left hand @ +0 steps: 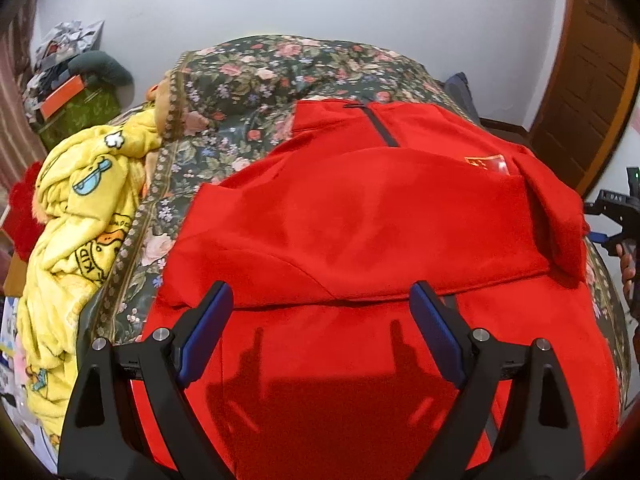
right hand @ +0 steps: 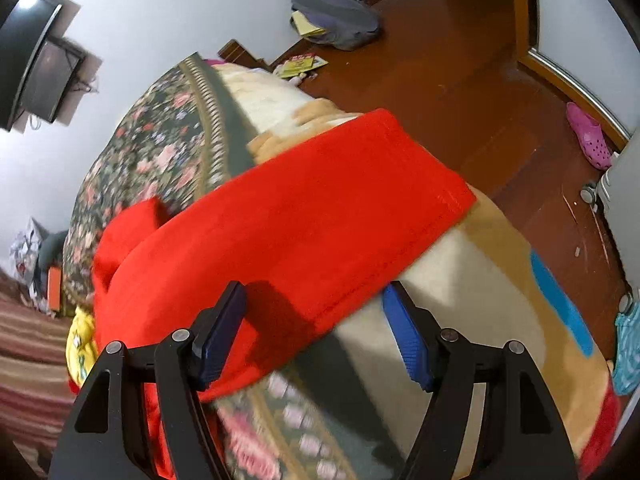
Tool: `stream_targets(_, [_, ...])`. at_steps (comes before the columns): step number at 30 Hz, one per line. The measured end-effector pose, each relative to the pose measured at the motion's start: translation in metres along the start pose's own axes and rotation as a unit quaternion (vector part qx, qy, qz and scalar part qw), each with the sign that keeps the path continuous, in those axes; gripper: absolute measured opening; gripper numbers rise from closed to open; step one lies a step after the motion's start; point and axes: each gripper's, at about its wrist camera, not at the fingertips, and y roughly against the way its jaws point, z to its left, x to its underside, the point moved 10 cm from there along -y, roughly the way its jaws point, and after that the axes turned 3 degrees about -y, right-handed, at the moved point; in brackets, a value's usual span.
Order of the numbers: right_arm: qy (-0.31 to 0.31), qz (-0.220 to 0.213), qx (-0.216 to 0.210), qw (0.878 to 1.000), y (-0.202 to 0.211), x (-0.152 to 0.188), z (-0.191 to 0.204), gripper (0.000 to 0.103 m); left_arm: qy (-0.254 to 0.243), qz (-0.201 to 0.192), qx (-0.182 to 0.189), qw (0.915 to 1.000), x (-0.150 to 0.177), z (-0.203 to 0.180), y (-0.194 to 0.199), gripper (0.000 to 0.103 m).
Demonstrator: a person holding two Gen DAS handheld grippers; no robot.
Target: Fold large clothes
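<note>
Your left gripper hangs spread over the red fleece jacket, gripping nothing; your right gripper is spread too, near a sleeve. That jacket lies (sleeve folded across) on the floral bedspread, beside a yellow cartoon blanket.

The large red fleece jacket lies spread on the bed's dark floral bedspread, one sleeve folded across its chest. The crumpled yellow cartoon-print blanket lies on the bed to its left. The left tool hangs above the jacket's near part; the right tool hangs above a sleeve end draped over the bed's right edge, wooden floor beyond.
</note>
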Motion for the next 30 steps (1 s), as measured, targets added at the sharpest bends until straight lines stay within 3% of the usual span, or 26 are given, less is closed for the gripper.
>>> stream_targets(3, [0.010,-0.010,0.018,1.000,-0.003,-0.007,-0.003,0.068,0.014,0.000,0.002,0.9999,-0.001,0.005,0.000,0.090])
stream_targets(5, [0.017,-0.019,0.034,0.999,-0.002,-0.012,-0.003,0.060,0.019,-0.003,0.001,0.9998,-0.001,0.008,0.003,0.090])
stream_targets(6, [0.020,-0.025,0.046,0.998,0.000,-0.014,-0.004,0.044,0.018,-0.006,0.000,0.9998,-0.002,0.010,0.005,0.090])
stream_targets(7, [0.026,-0.034,0.056,0.998,0.004,-0.016,-0.005,0.019,0.015,-0.009,-0.004,0.9998,-0.002,0.011,0.007,0.090])
stream_targets(8, [0.034,-0.038,0.060,0.997,0.008,-0.018,-0.003,0.007,0.012,-0.011,-0.007,0.9998,-0.002,0.013,0.010,0.090])
stream_targets(12, [0.066,-0.056,0.051,0.995,0.029,-0.025,0.015,0.005,0.008,-0.019,-0.010,0.9997,-0.001,0.022,0.020,0.090])
stream_targets(15, [0.116,-0.097,0.038,0.988,0.067,-0.029,0.053,0.005,0.013,-0.024,-0.008,0.9996,-0.001,0.029,0.028,0.090])
stream_targets(21, [0.215,-0.145,-0.027,0.965,0.135,-0.018,0.161,0.005,0.027,-0.042,0.004,0.9987,0.000,0.042,0.049,0.090])
stream_targets(25, [0.271,-0.148,-0.082,0.948,0.161,0.011,0.240,0.005,0.034,-0.049,0.012,0.9982,0.002,0.051,0.058,0.090])
stream_targets(30, [0.334,-0.117,-0.131,0.926,0.152,0.075,0.324,0.005,0.054,-0.056,0.027,0.9966,0.008,0.072,0.073,0.090])
